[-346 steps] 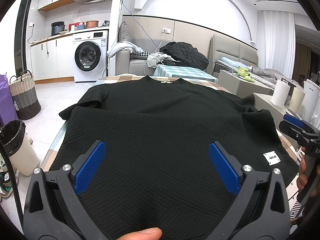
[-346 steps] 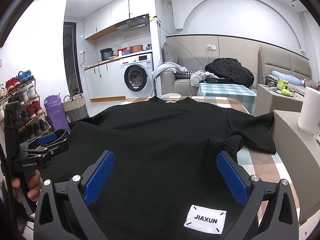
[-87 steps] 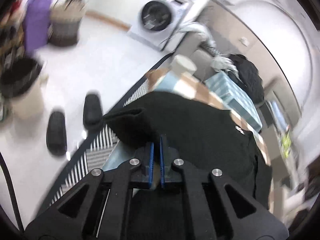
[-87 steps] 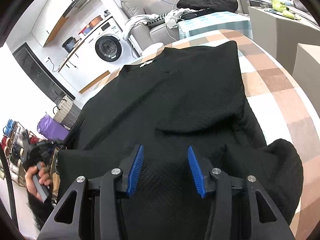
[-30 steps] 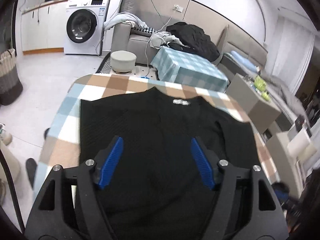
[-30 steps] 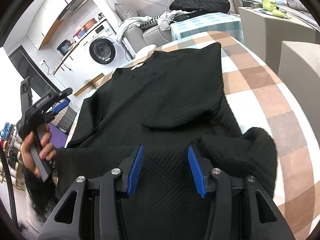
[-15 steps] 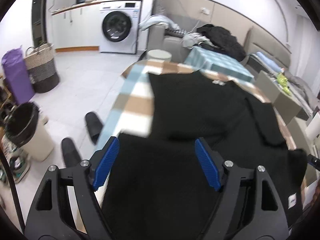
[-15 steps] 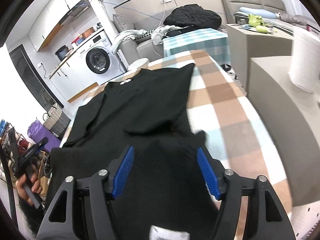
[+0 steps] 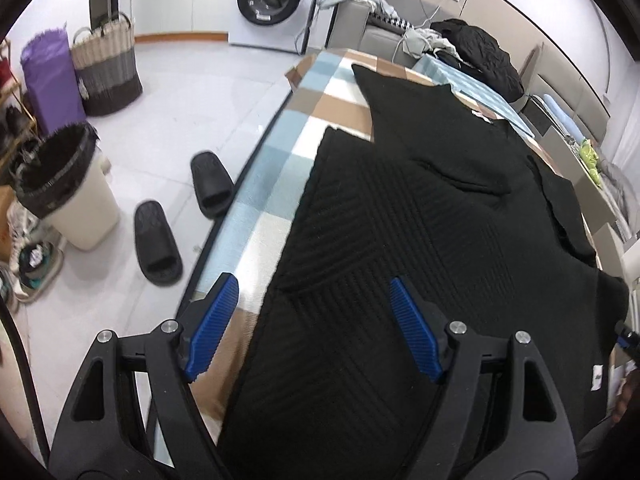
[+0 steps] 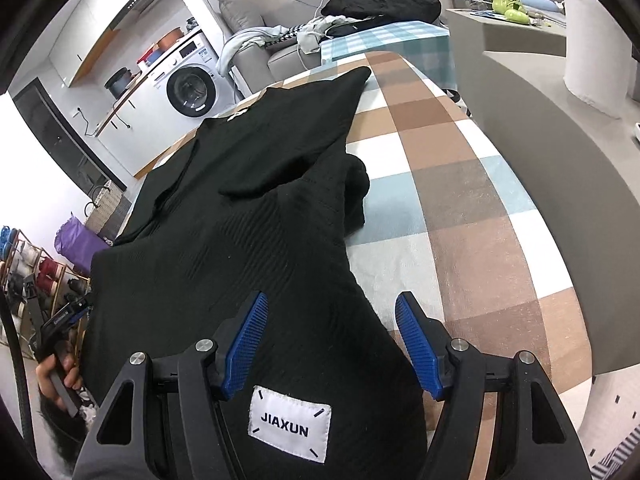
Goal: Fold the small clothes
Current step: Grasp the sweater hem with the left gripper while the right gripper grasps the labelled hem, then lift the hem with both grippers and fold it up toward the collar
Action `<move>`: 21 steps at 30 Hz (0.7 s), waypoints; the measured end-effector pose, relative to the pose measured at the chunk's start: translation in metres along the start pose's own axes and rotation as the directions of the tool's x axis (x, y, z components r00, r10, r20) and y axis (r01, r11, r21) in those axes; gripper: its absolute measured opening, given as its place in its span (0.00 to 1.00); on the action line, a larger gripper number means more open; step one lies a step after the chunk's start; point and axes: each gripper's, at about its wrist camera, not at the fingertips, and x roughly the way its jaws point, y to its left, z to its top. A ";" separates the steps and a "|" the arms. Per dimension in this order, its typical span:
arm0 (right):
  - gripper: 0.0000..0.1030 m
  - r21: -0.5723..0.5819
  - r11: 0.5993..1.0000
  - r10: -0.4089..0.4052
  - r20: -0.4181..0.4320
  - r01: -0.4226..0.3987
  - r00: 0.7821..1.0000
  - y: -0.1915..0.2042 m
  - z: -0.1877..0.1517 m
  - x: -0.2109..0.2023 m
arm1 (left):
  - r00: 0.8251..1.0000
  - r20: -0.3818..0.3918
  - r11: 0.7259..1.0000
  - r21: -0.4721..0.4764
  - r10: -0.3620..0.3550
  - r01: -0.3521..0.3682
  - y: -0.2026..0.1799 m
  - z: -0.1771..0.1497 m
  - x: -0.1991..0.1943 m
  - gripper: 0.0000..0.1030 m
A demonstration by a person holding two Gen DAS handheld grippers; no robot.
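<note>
The black ribbed-knit top [image 9: 420, 240] lies flat on the checked brown-and-blue worktop [image 10: 460, 184], sleeves turned inward. Both claws, left [image 9: 316, 324] and right [image 10: 332, 340], hang spread and empty over its near hem corners. A shallow pinch could catch one layer only, dragging the fold crooked.

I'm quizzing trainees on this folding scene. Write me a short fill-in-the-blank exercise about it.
1. The black top lies on a ____ tablecloth.
2. The white label near the hem reads ____.
3. On the floor beside the table lie two black ____.
4. The jaws of the right hand-held gripper are ____, gripping nothing.

Missing words: checked; JIAXUN; slippers; open
</note>
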 end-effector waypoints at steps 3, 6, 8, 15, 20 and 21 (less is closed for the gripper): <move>0.66 -0.010 1.000 -0.003 -0.005 0.003 1.000 0.002 -0.001 0.002 | 1.000 -0.001 1.000 0.026 0.006 -0.006 -0.012 0.008 0.008 0.59; 0.66 -0.012 1.000 -0.012 -0.016 0.011 1.000 0.002 -0.003 0.004 | 0.999 0.002 0.996 0.070 0.052 -0.052 -0.024 0.015 0.015 0.31; 0.66 -0.028 0.999 -0.015 -0.018 0.014 1.000 0.003 -0.005 0.005 | 0.999 -0.003 0.996 0.077 0.046 -0.046 -0.029 0.021 0.018 0.07; 0.05 -0.099 0.995 -0.034 -0.015 0.032 0.999 0.007 -0.003 0.013 | 0.996 0.090 0.998 0.057 -0.012 0.007 -0.030 0.022 -0.015 0.05; 0.04 -0.083 0.994 0.089 0.150 -0.077 0.985 -0.001 0.015 -0.032 | 0.983 0.172 0.997 0.062 -0.058 0.048 -0.033 0.022 -0.052 0.04; 0.04 -0.103 0.991 0.100 0.180 -0.082 0.979 0.001 0.019 -0.039 | 0.981 0.184 0.996 0.063 -0.067 0.056 -0.035 0.026 -0.057 0.04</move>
